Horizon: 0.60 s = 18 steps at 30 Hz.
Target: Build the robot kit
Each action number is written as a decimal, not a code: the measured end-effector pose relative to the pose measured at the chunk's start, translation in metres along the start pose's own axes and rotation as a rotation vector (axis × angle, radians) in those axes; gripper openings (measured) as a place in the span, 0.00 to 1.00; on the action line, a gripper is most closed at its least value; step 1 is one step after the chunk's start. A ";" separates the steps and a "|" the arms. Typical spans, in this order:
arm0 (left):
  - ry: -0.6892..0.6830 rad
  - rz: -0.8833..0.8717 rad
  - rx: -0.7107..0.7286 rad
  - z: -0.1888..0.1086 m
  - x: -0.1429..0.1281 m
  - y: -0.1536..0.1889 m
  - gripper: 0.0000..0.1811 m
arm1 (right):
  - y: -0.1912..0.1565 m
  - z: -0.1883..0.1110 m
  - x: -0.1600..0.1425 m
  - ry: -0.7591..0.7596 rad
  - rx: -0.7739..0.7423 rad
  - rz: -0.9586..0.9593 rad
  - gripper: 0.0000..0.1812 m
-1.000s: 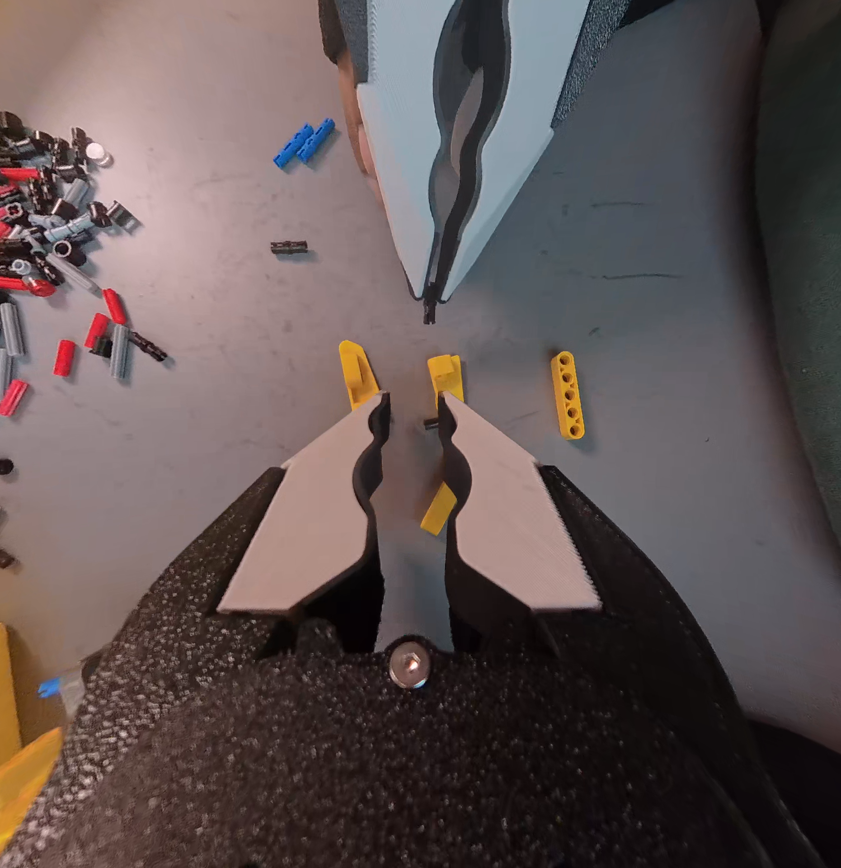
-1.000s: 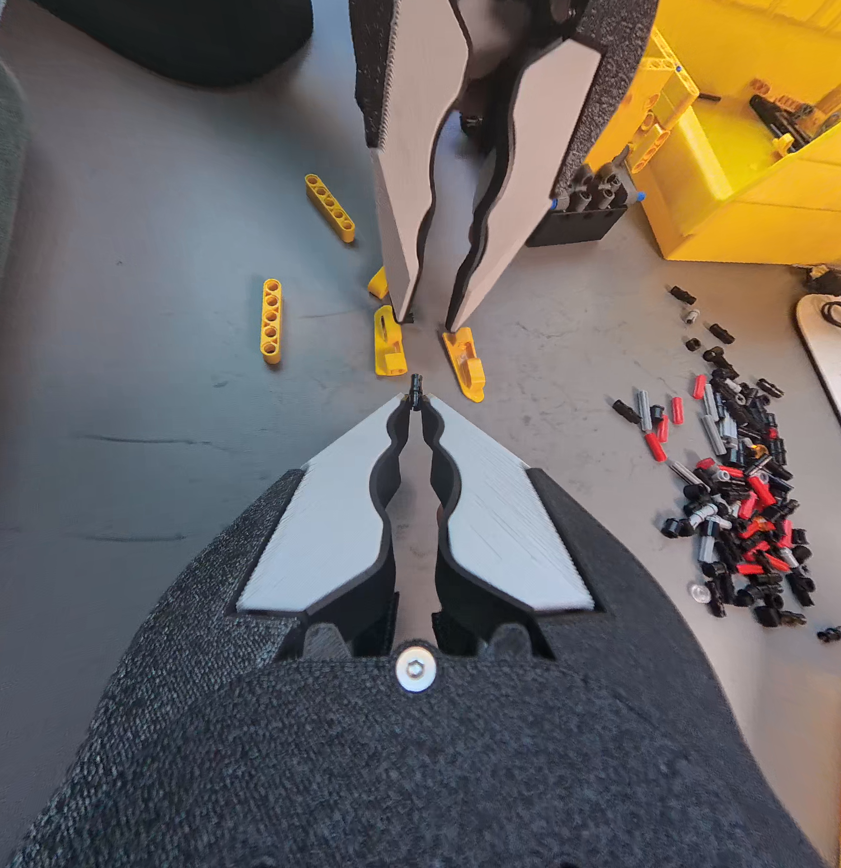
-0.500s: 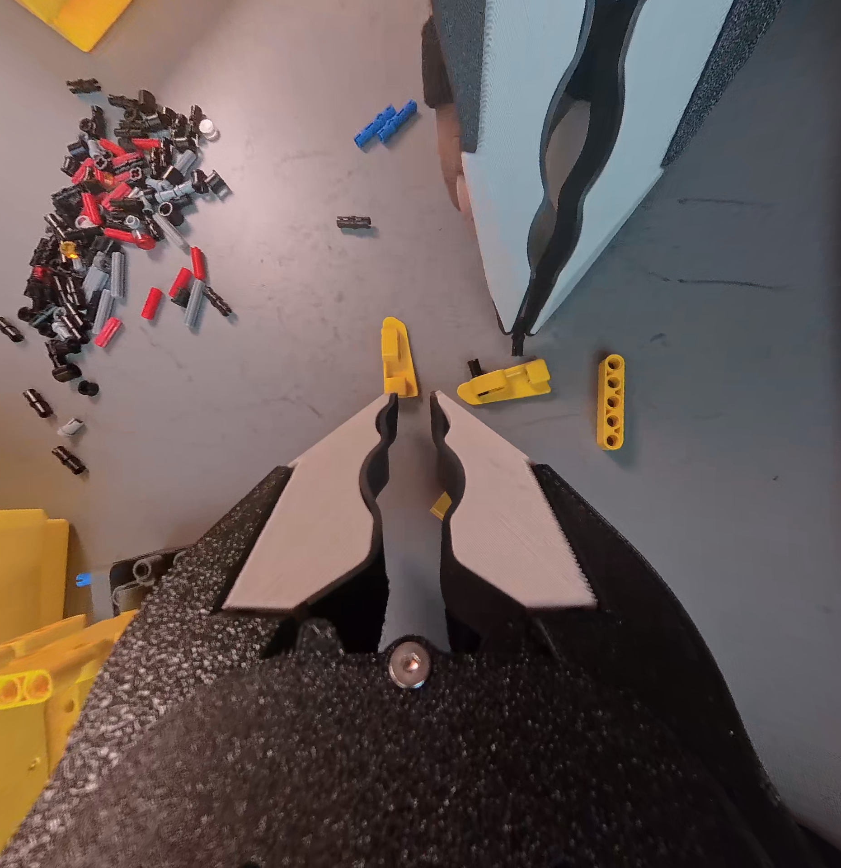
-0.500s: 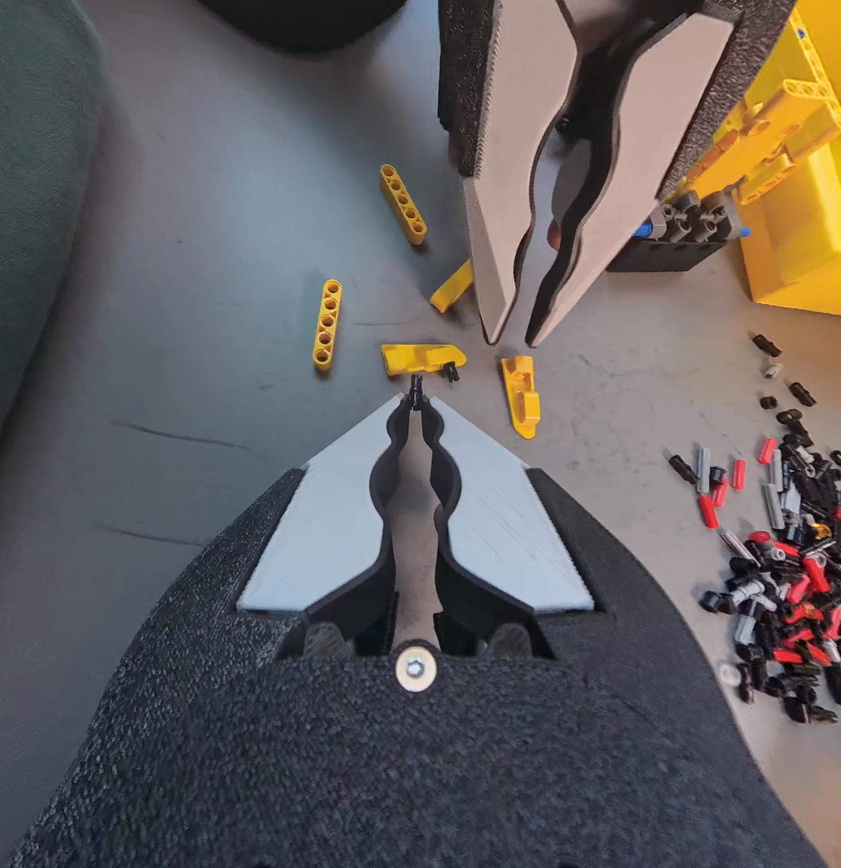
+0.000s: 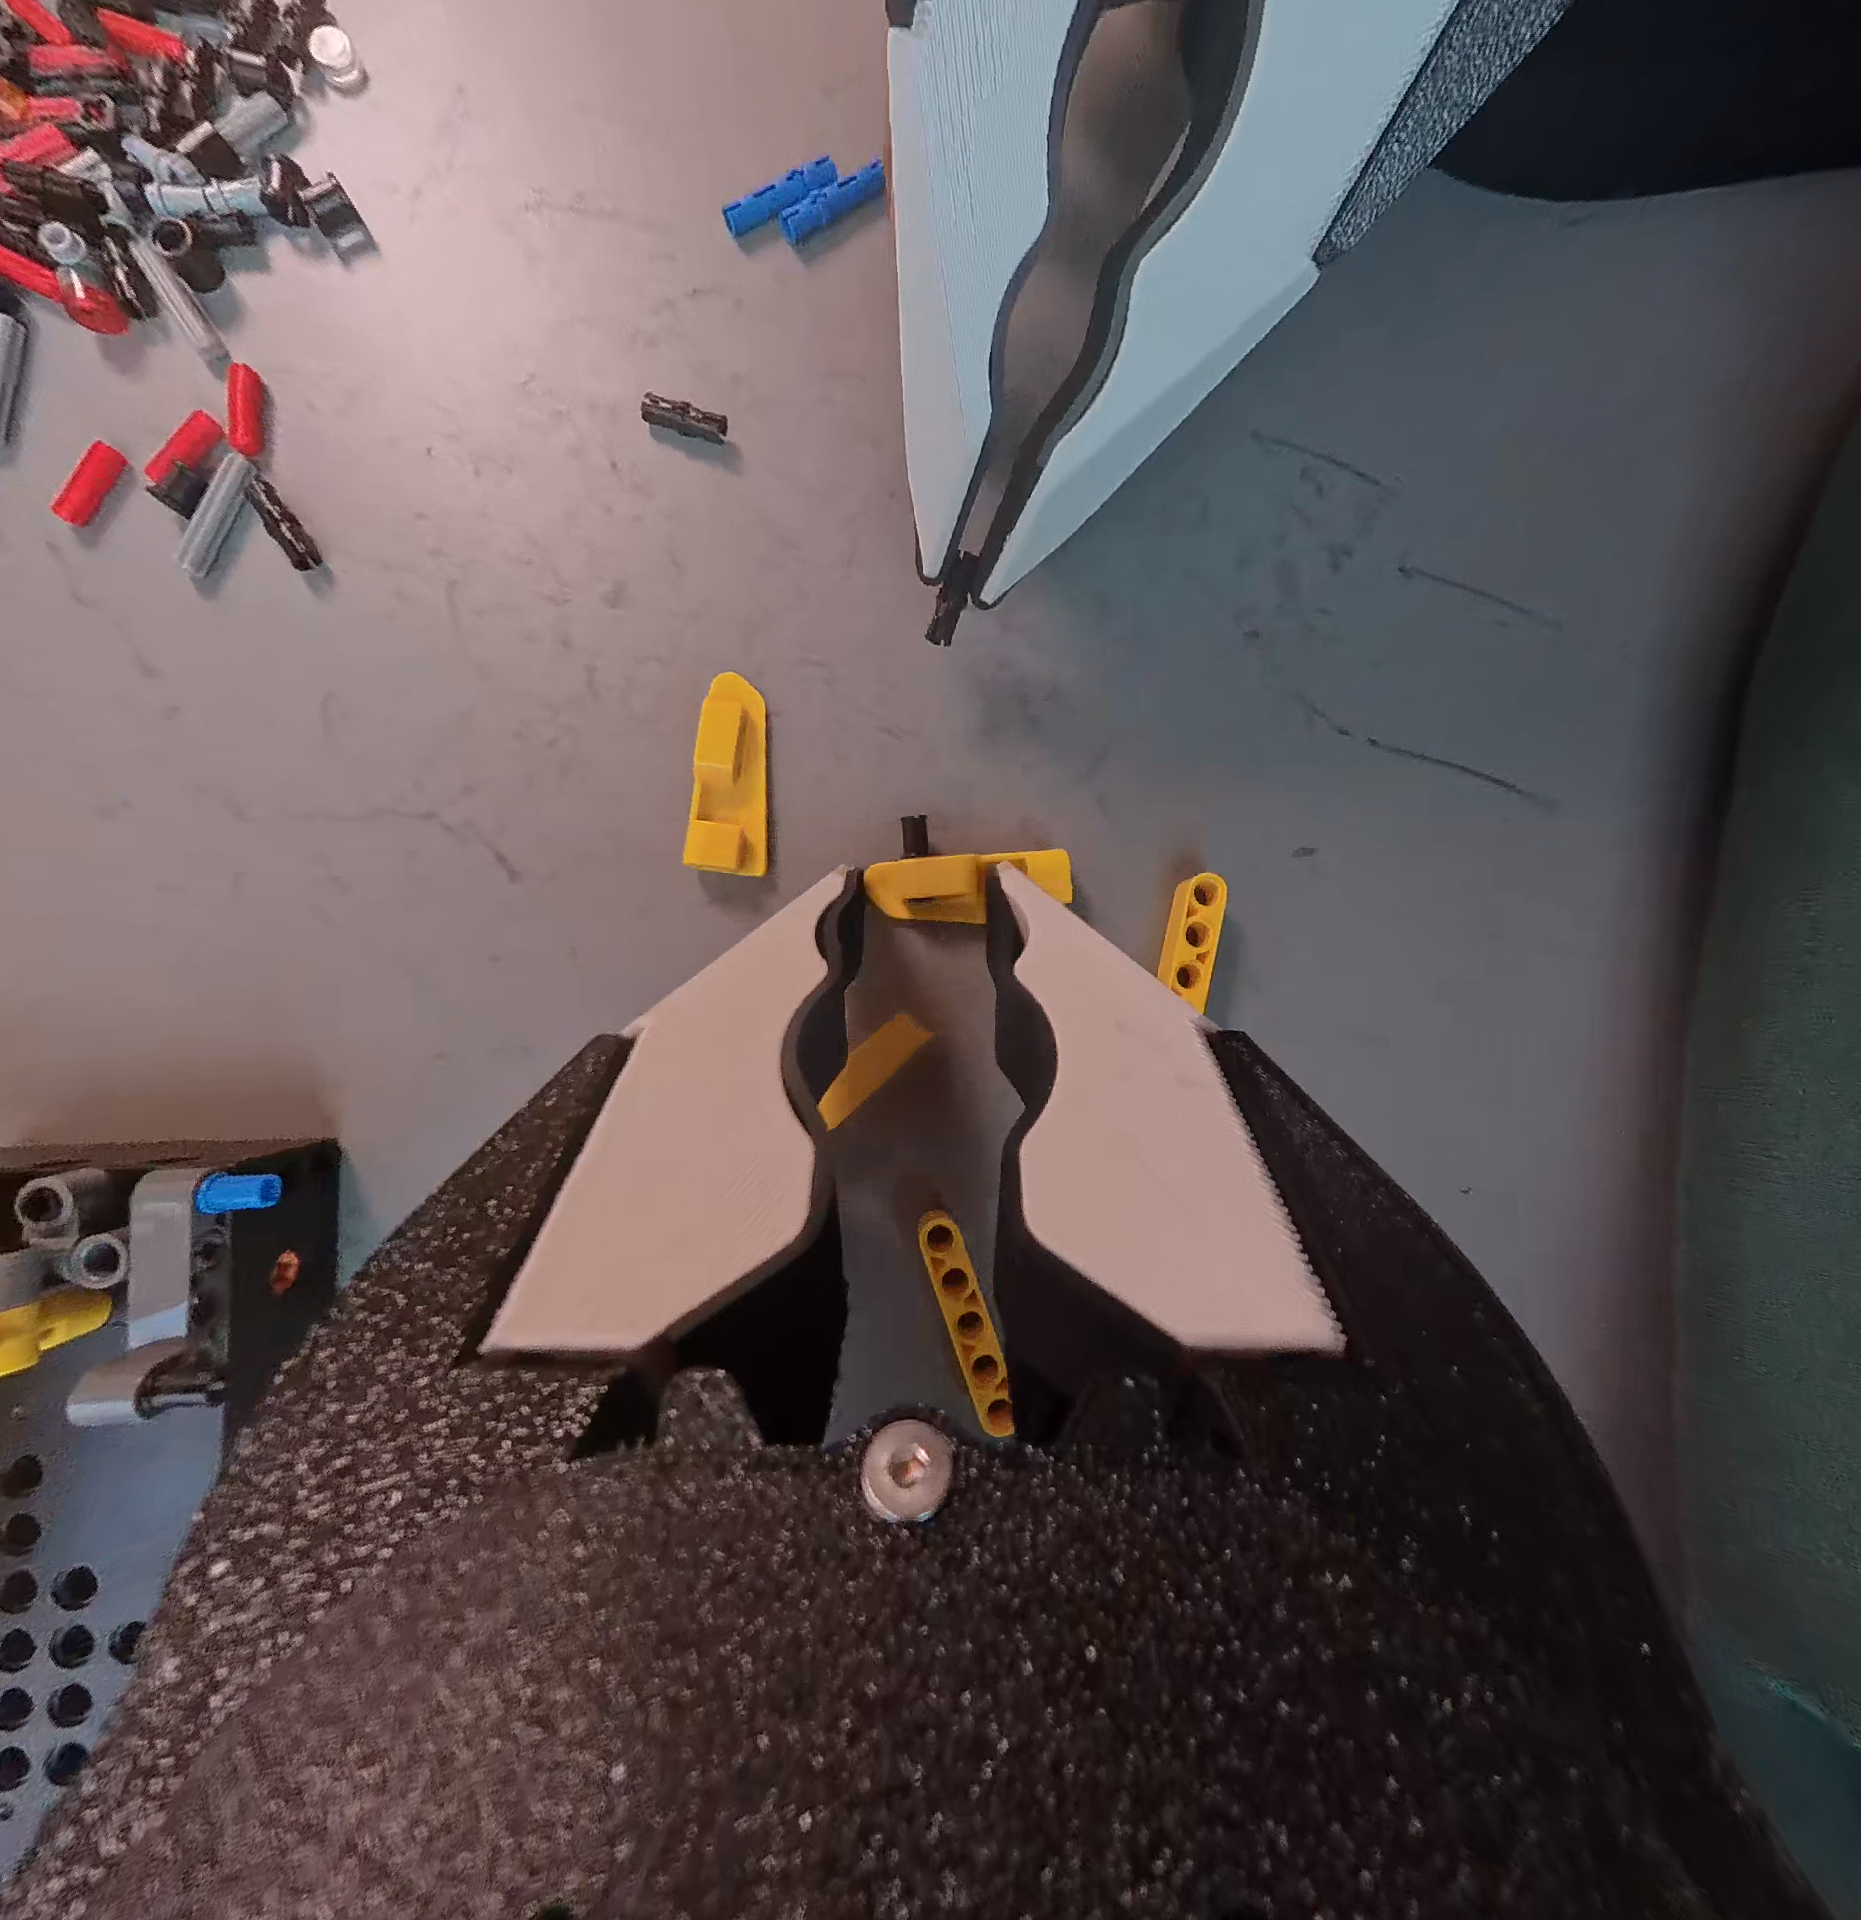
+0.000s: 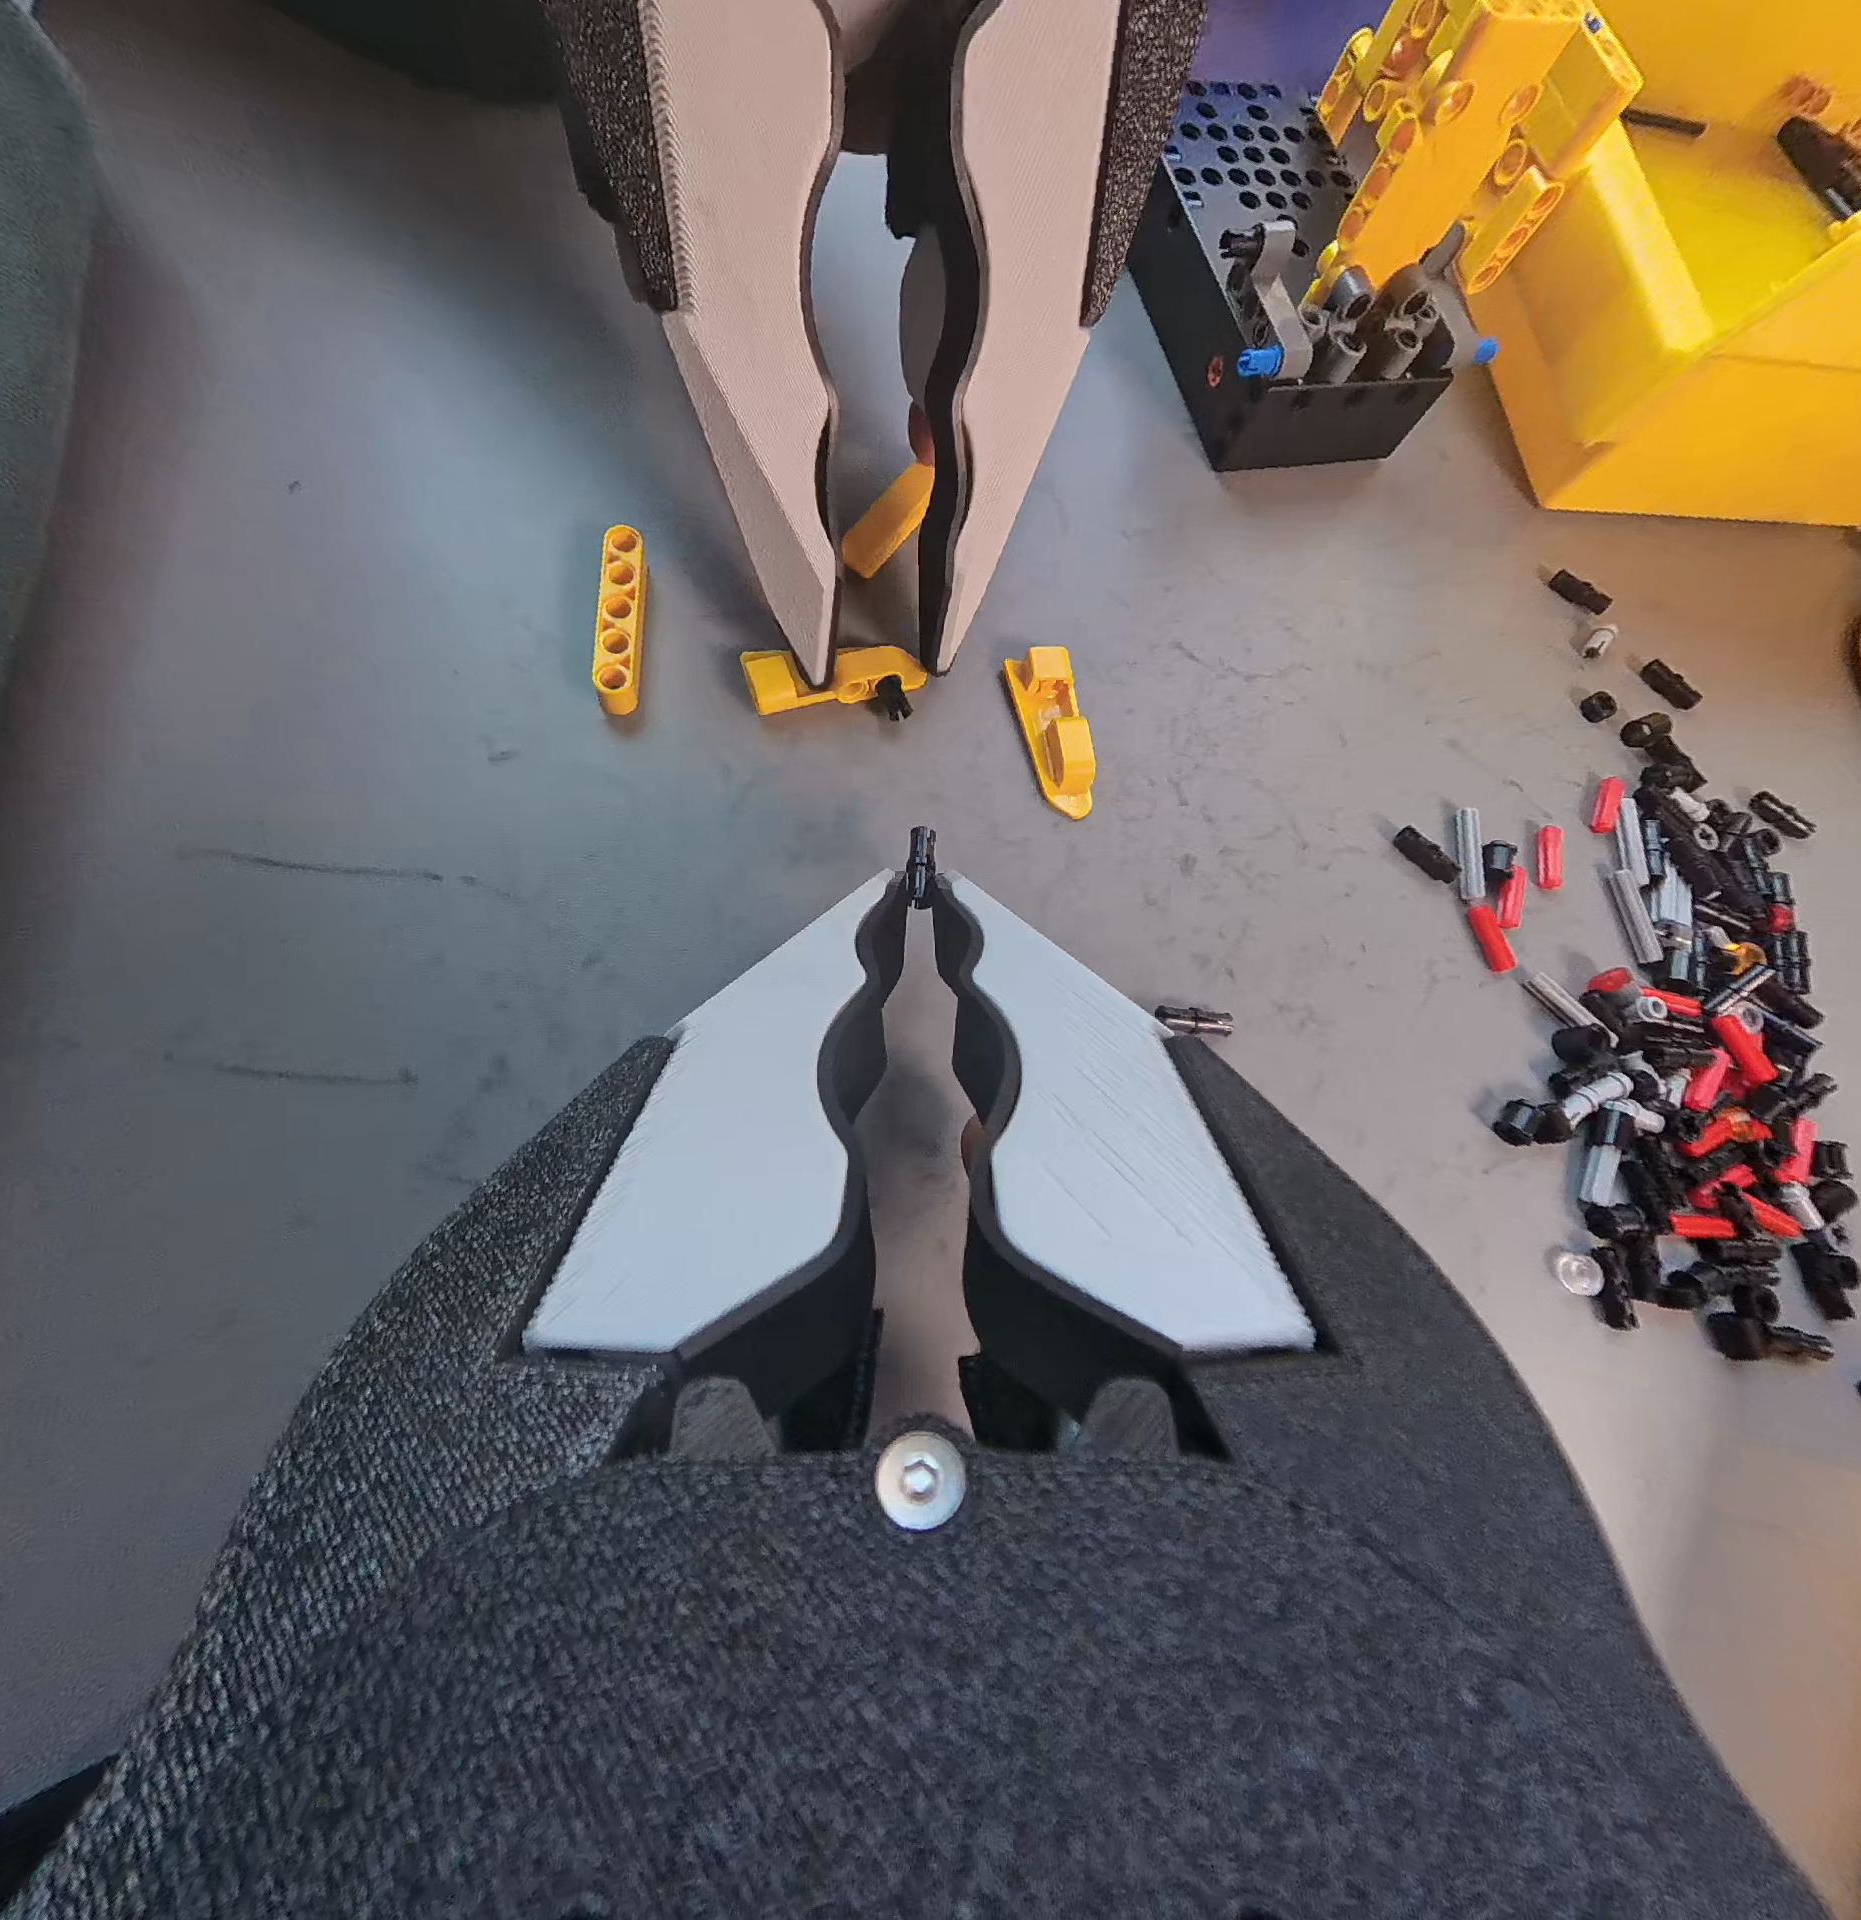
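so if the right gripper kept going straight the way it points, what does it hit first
Probably the yellow piece with a black pin, lying ahead of the black pin held in the right gripper. The left gripper straddles that piece. Depth is uncertain.

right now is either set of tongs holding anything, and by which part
Right tongs pinch a black pin by one end. Left tongs straddle a yellow piece, open, not gripping.

Scuffed grey tabletop [image 6: 386,727] w/ dark scratch marks. On it, right wrist view: yellow 5-hole plastic beam [image 6: 618,620] left, two yellow wedge-shaped plastic pcs [image 6: 832,681] [image 6: 1054,729] centre, loose heap of red, black & grey plastic pins [image 6: 1695,1039] right, black perforated box [image 6: 1290,343] & yellow plastic bin [image 6: 1736,416] far right.
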<state>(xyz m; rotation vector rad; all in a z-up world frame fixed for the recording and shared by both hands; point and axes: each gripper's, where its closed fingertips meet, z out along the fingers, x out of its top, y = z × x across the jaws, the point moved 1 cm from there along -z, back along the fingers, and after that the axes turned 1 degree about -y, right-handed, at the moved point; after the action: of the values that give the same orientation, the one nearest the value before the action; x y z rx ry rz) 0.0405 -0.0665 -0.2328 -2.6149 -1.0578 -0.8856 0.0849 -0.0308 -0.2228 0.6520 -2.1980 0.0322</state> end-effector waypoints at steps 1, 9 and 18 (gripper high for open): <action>0.000 0.015 0.015 0.001 0.001 0.000 0.12 | 0.000 0.000 -0.001 0.000 0.000 -0.001 0.02; 0.030 0.135 0.053 0.004 0.008 0.003 0.07 | -0.001 -0.004 0.008 0.059 -0.001 0.003 0.02; 0.347 0.189 -0.005 -0.013 0.049 0.011 0.07 | 0.003 -0.028 0.032 0.214 0.004 0.021 0.02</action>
<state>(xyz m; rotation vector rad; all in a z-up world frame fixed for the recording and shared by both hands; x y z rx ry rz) 0.0695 -0.0516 -0.1927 -2.3932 -0.7076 -1.2347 0.0867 -0.0362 -0.1803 0.5987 -1.9992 0.1121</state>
